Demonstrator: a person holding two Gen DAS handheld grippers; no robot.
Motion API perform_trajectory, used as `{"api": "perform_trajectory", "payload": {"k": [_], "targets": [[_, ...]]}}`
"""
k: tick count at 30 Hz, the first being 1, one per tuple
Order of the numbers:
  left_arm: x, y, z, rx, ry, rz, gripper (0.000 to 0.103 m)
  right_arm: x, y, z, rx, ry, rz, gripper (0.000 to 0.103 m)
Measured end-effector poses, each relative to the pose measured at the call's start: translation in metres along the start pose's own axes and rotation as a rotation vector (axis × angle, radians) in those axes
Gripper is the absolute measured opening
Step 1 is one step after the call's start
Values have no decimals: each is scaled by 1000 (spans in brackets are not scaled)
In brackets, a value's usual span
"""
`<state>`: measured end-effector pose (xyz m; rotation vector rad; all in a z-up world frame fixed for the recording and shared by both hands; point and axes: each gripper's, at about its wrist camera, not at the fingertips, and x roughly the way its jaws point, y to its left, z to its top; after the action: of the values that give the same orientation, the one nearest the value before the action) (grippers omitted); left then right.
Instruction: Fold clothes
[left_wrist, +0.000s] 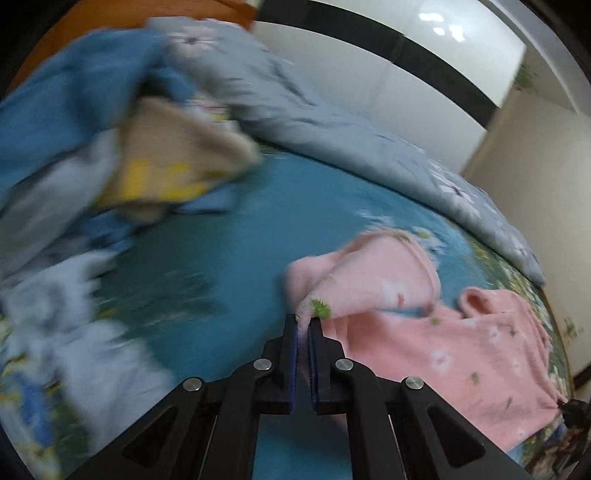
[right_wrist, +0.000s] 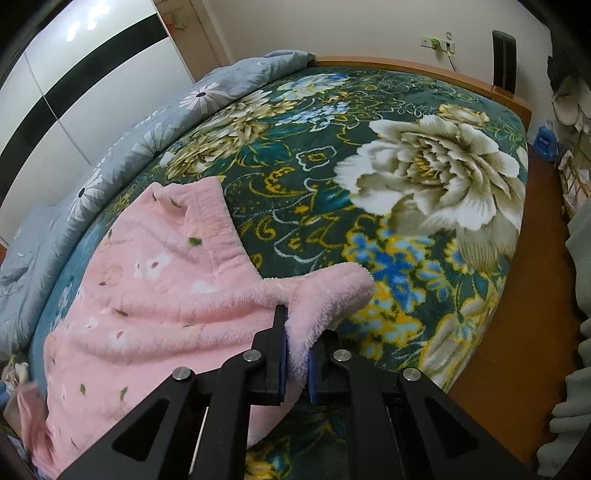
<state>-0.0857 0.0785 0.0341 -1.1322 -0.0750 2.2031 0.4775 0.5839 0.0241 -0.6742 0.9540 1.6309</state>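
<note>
A pink fleece garment with small flower prints lies spread on the bed. In the left wrist view my left gripper is shut on a folded corner of it, the pink edge pinched between the blue pads. In the right wrist view the same pink garment stretches to the left, and my right gripper is shut on a fluffy pink flap that bulges out to the right of the jaws. The left wrist view is blurred on its left side.
The bed carries a dark teal floral blanket. A grey-blue daisy quilt lies bunched along the wall side. A blurred heap of blue, beige and yellow clothes sits at the left. A white wardrobe stands behind; wooden floor lies right.
</note>
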Motion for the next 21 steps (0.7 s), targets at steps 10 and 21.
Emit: {"api": "perform_trajectory", "payload": {"k": [10, 21], "targets": [[-6, 76, -65, -168, 139, 23, 5, -4, 8, -3, -13, 4, -41, 7], [-45, 97, -58, -141, 84, -6, 6, -4, 10, -1, -14, 5, -86, 7]]}}
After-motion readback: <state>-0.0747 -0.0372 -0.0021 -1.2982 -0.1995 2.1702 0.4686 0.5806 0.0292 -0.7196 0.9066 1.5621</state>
